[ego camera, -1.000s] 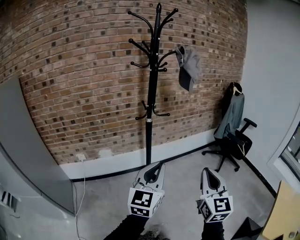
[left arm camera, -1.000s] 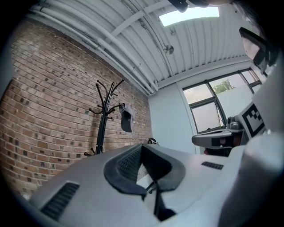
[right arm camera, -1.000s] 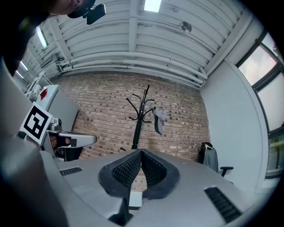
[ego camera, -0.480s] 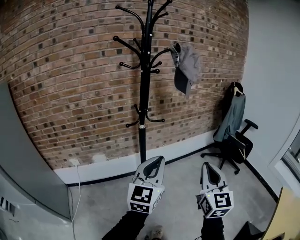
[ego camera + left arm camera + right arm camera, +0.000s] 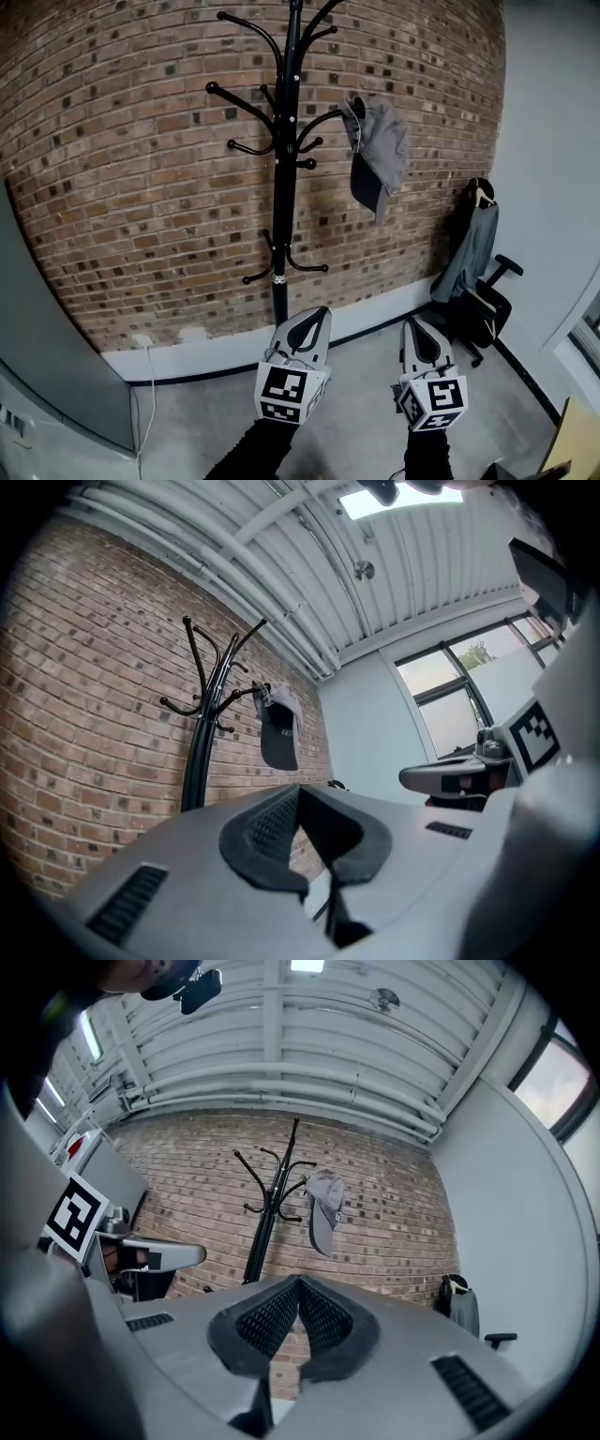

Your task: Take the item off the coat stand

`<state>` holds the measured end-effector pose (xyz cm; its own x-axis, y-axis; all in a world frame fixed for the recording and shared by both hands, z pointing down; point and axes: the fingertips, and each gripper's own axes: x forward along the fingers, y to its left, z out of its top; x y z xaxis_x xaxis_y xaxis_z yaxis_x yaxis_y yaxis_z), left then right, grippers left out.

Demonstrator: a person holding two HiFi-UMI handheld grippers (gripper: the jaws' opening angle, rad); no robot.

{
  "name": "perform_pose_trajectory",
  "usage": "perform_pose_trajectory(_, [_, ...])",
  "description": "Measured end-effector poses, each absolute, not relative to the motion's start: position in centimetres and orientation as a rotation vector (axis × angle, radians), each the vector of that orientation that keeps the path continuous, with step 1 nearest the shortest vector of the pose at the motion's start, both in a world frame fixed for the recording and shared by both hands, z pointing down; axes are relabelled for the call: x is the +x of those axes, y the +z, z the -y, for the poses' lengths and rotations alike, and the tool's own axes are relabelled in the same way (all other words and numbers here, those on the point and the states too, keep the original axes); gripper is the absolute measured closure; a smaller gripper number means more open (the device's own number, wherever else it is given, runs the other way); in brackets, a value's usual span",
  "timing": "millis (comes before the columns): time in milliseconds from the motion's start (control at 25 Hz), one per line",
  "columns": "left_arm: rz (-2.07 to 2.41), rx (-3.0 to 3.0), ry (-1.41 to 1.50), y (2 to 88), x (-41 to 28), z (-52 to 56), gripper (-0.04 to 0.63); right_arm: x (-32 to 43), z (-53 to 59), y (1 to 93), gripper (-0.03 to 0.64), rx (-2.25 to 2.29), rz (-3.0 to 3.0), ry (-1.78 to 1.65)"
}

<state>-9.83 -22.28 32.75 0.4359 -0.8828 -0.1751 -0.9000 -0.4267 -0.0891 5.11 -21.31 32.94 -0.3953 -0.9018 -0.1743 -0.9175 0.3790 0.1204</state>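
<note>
The grey cap [image 5: 377,150] hangs on an upper right hook of the coat stand [image 5: 284,187], well above the left hand-held gripper [image 5: 321,313] and right hand-held gripper [image 5: 416,325], both closed and empty, so one should open, rise and lift it upward off the hook.

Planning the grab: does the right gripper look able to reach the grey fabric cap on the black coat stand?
Probably not yet: the way looks free, but the grey cap hangs high, well beyond the right gripper.

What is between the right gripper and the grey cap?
Nothing. The head view shows only air, brick wall behind, between the right gripper and the grey cap.
</note>
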Motion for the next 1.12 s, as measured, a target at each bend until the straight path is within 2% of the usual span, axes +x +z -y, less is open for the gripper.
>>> perform_pose_trajectory(1120, [-1.734, -2.405, 0.099, 33.6, -9.7, 30.3, 0.589, 5.3, 31.2, 32.9, 0.607, -1.494, -2.653, 0.336])
